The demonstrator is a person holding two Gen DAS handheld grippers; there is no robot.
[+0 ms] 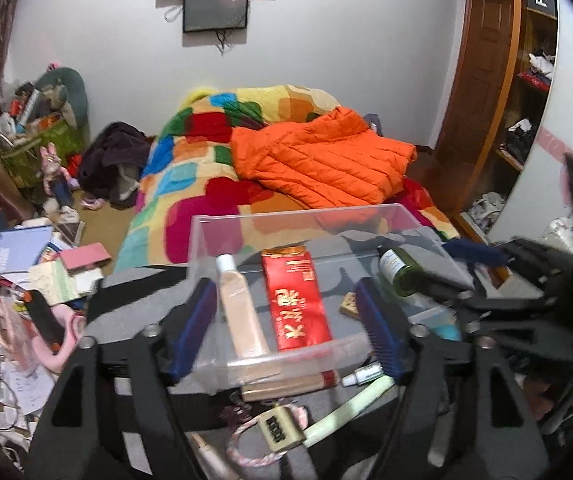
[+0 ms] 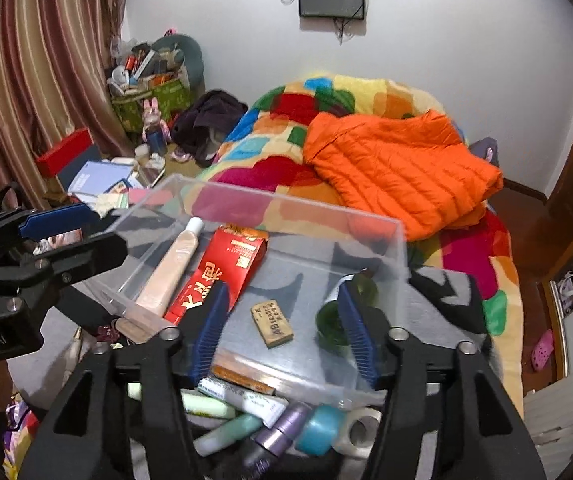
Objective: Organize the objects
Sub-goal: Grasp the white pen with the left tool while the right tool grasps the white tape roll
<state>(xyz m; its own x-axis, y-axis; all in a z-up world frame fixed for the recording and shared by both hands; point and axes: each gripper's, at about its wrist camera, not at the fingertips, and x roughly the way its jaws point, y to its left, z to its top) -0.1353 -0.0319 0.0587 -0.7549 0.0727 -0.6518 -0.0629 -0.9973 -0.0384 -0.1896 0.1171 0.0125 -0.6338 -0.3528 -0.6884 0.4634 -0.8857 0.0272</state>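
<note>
Holding: nothing is gripped by either gripper
Clear plastic bin (image 2: 400, 248): beige tube (image 2: 168, 276), red carton (image 2: 222, 272), eraser (image 2: 272, 323), green bottle (image 2: 332, 320)
Left gripper (image 1: 286, 320): jaws spread wide
Right gripper (image 2: 286, 328): jaws parted

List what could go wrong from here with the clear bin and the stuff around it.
1. The green bottle lies on its side in the clear bin, right by the right gripper; a nudge could probably roll it.
2. Loose tubes and a tape roll crowd the bin's near wall, so reaching down may scatter them.
3. The left gripper, jaws open, straddles the bin's near wall; closing could shift the bin rather than grasp an item.
</note>
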